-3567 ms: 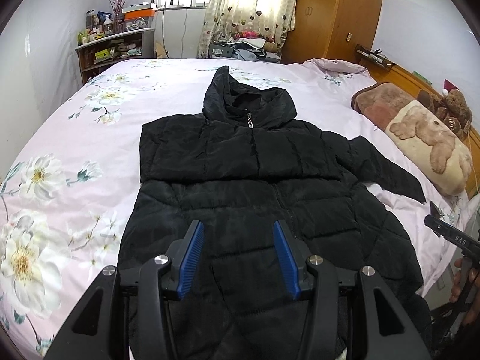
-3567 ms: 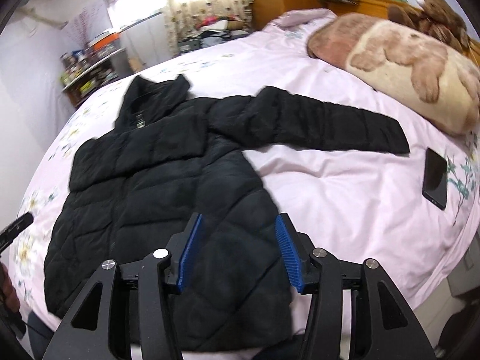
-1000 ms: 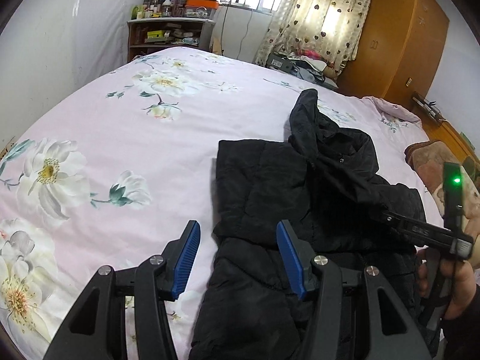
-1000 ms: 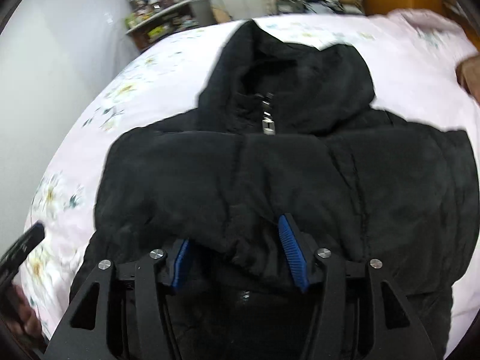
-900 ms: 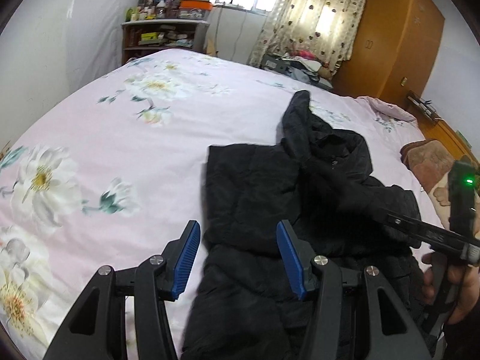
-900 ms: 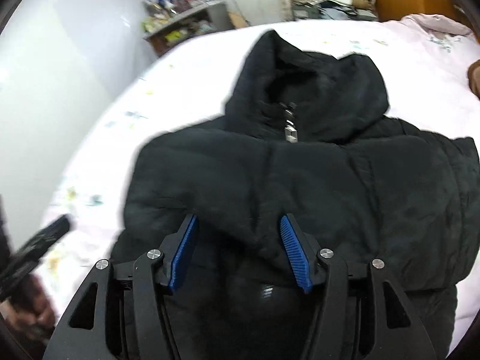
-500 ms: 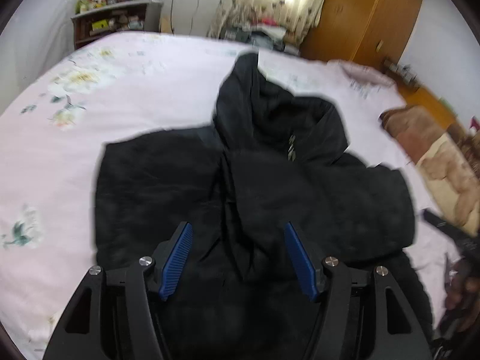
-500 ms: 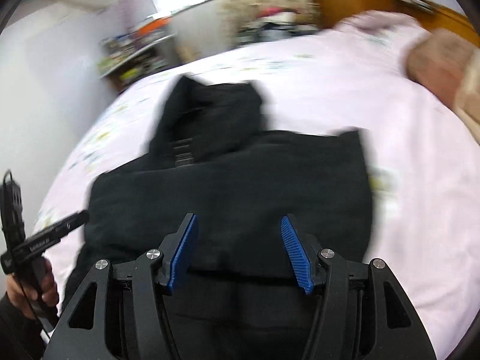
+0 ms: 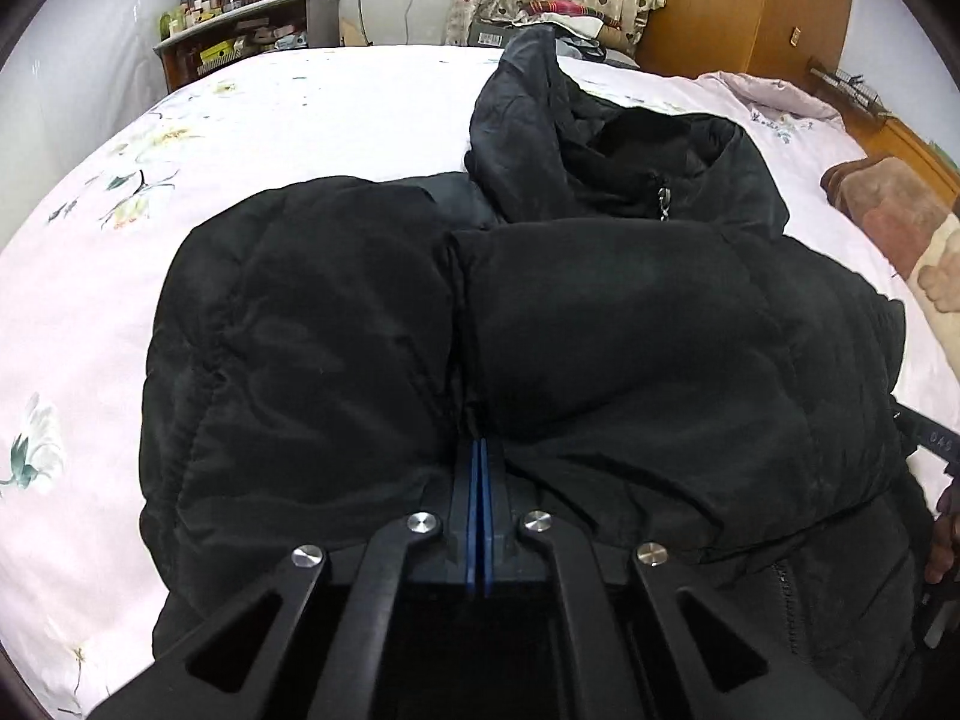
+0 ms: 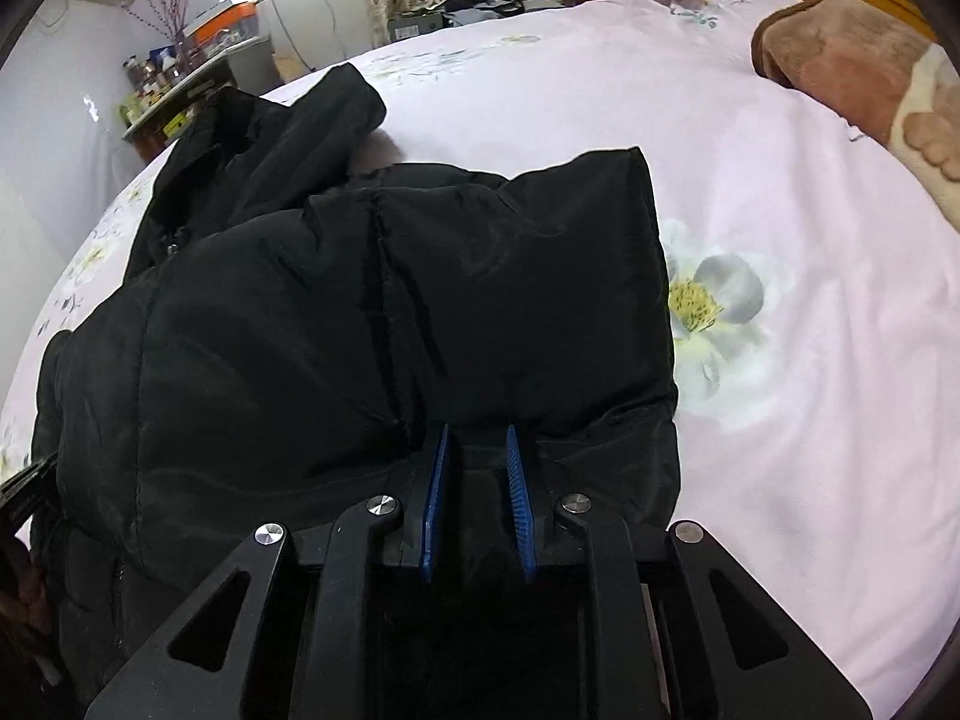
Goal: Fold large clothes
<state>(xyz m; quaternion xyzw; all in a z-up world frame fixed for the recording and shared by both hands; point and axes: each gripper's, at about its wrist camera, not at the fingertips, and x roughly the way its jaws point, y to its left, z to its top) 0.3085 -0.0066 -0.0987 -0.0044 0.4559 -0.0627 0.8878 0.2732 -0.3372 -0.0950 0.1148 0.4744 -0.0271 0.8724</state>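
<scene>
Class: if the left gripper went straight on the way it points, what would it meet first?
The black jacket: the left gripper, shut, already sits at its folded edge, probably pinching fabric there.

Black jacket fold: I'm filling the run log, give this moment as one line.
stage: sleeves folded in | left gripper: shut at black jacket | right gripper: closing, jacket fabric between | surface: floral bedsheet
</scene>
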